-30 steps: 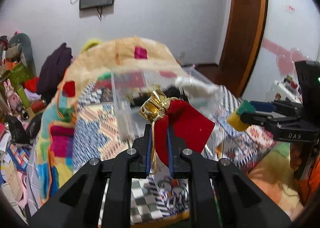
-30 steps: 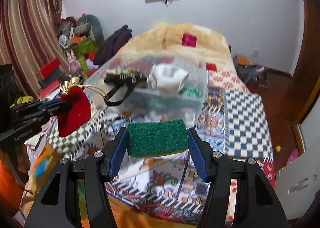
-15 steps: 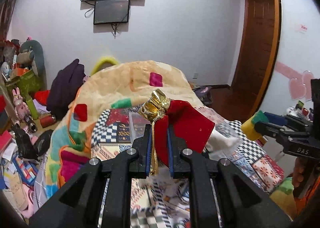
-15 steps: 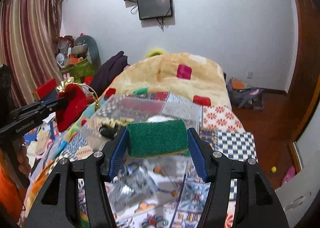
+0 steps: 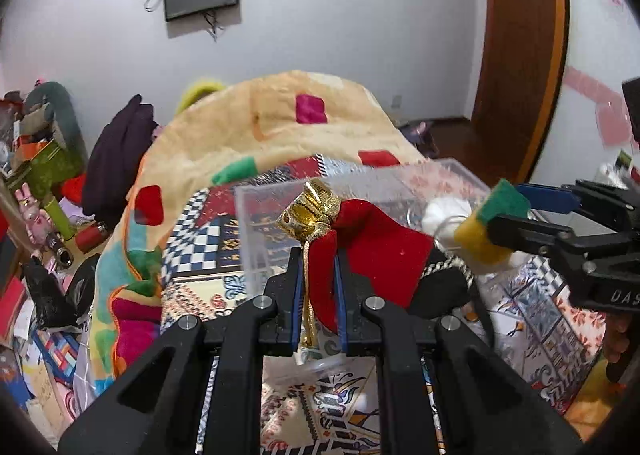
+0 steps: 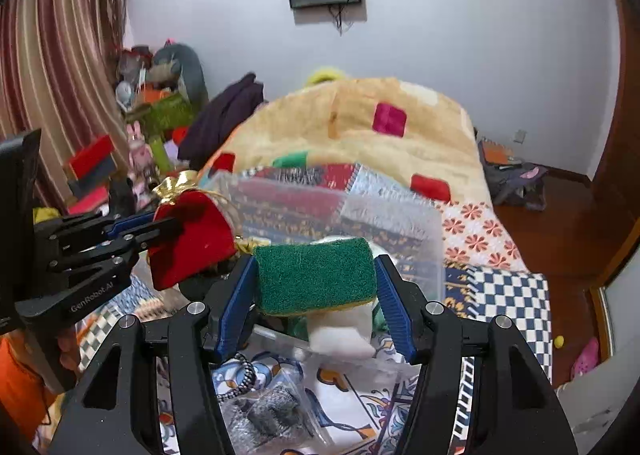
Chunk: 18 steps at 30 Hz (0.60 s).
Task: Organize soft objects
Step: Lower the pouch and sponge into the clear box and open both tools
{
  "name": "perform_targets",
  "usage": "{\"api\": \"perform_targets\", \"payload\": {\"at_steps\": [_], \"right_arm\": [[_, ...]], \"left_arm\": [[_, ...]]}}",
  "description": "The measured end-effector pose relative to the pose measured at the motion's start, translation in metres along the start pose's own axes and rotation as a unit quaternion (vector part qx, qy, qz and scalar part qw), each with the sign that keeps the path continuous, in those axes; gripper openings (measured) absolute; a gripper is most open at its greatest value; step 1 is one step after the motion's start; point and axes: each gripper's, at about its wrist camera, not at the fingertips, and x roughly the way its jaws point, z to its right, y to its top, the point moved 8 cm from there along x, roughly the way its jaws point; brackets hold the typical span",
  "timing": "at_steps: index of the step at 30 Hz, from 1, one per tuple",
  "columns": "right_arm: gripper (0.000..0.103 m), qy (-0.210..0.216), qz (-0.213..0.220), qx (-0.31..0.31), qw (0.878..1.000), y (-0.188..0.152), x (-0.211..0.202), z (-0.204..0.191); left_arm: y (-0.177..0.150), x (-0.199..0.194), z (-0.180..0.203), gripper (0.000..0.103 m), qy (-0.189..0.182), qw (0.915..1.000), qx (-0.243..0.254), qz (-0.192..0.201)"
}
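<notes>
I have the left tool clamped on the red velvet pouch; its gold-tied neck points up and away from the fingers, and the body fans out to that tool's right. My right tool is clamped on the green-and-yellow sponge, long axis running crosswise between the blue pads, green face up. Both are held above the clear plastic bin on the bed, just ahead of the tools.
</notes>
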Motion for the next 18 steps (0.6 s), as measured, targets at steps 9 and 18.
{"api": "perform_targets", "payload": {"at_steps": [9,18], "right_arm": [[0.056,-0.02,-0.033,-0.004,0.999,-0.011,0.026,0.01],[0.061,-0.023,-0.047,-0.003,0.999,-0.016,0.029,0.016]], "left_arm": [[-0.004,0.034,0.015,0.013,-0.013,0.9995,0.007,-0.028],[-0.011,0.037,0.019,0.021,-0.026,0.9988,0.0,-0.043]]}}
